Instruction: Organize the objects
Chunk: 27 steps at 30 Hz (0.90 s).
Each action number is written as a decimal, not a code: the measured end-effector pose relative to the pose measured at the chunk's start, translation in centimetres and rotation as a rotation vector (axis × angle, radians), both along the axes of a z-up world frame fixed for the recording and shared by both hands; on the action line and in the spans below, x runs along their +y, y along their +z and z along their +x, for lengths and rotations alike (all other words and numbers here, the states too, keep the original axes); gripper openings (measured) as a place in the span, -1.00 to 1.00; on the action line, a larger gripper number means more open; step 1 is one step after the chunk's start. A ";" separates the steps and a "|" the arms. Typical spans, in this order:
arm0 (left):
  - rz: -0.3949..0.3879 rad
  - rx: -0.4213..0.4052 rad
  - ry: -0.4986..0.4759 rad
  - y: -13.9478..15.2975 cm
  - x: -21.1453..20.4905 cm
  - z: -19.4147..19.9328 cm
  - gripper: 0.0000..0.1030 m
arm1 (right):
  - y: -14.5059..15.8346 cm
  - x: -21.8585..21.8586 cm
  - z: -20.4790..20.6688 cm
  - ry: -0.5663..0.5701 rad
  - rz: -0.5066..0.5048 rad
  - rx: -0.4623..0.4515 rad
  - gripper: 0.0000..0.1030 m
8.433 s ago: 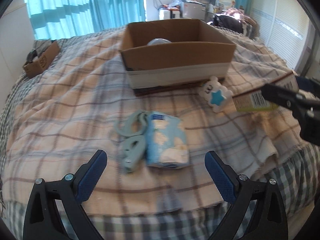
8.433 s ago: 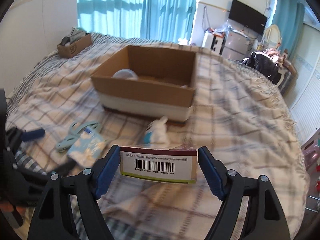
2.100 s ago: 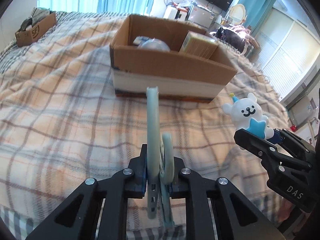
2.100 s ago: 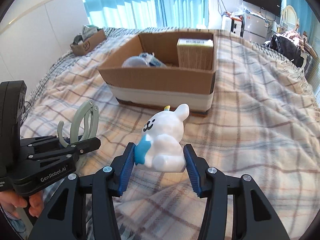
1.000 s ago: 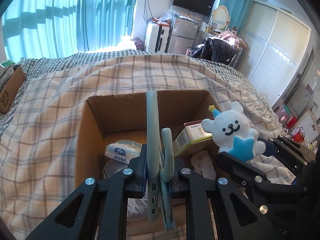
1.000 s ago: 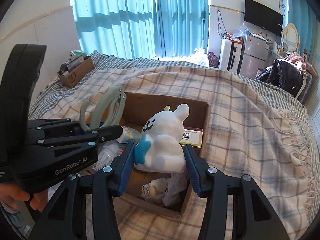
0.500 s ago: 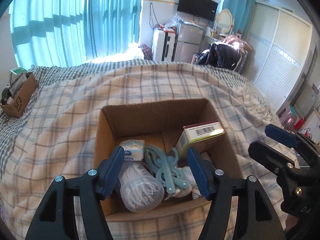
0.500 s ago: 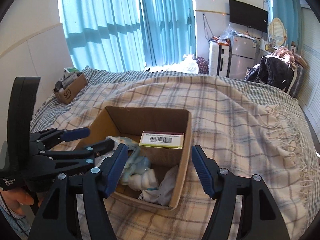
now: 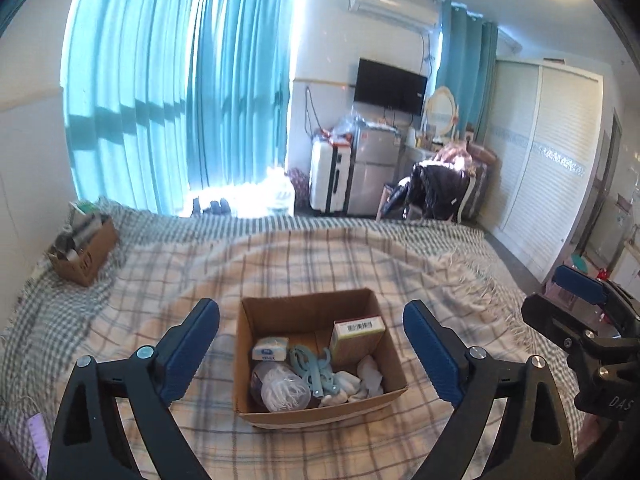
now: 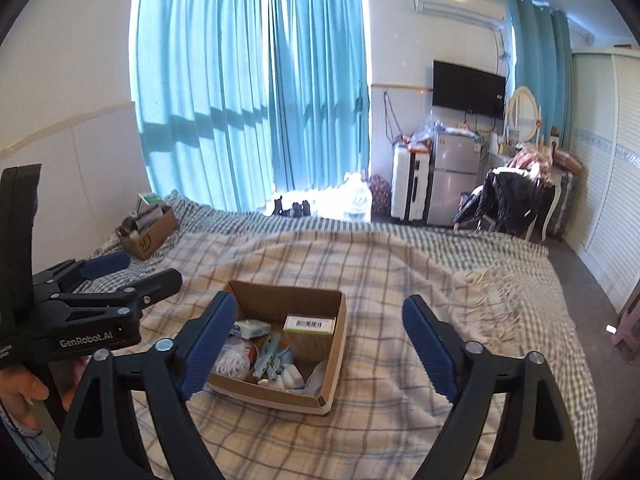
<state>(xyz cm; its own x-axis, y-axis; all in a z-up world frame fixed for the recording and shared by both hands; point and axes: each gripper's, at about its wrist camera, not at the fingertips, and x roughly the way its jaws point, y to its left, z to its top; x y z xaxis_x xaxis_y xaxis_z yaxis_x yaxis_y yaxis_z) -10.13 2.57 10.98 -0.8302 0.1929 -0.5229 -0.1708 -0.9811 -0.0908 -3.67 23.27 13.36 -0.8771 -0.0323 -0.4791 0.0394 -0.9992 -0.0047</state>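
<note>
Since the frames a second back, we have let go of both loads: the pale green clip that sat pinched in our left gripper (image 9: 311, 354) now lies in the cardboard box (image 9: 320, 410), and the white bear figure that our right gripper (image 10: 316, 346) carried is also down among the contents. Both tools have since risen and pulled back, so the box looks smaller and lower in each view.

Going left to right from the left wrist view: the left finger stands wide of the box's left wall, and between the fingers sits the box, below and ahead of us. Inside it, a tissue pack (image 9: 270, 349) lies at the left, a clear tub of cotton swabs (image 9: 280, 390) nearer us, the green clip (image 9: 314, 368) at the middle with its long axis running roughly away from us, white pieces (image 9: 352, 384) beside it, and a barcoded carton (image 9: 354, 340) upright at the right. The right finger stands equally wide. The jaws are spread fully and hold nothing.

From the right wrist view, the box lies ahead, below and somewhat left of centre, so our left gripper is arguably the nearer one. The right jaws are likewise fully apart and empty.

We see nothing loose left on the plaid blanket (image 10: 400, 280) near us; we judge the sorting essentially finished.
</note>
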 end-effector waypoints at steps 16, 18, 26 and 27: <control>0.024 0.205 0.036 -0.2 -2.4 7.7 1.00 | -0.7 -0.8 6.0 -0.108 0.093 0.131 0.99; 0.030 0.197 0.054 -2.0 -2.5 7.7 1.00 | -2.6 -0.4 5.6 -0.113 0.076 0.145 0.99; 0.056 0.097 0.090 -8.5 -2.7 6.1 1.00 | -8.7 1.1 3.1 -0.144 0.035 0.075 0.99; 0.053 0.089 0.087 -8.9 -2.6 6.1 1.00 | -9.0 1.2 2.7 -0.141 0.027 0.065 0.99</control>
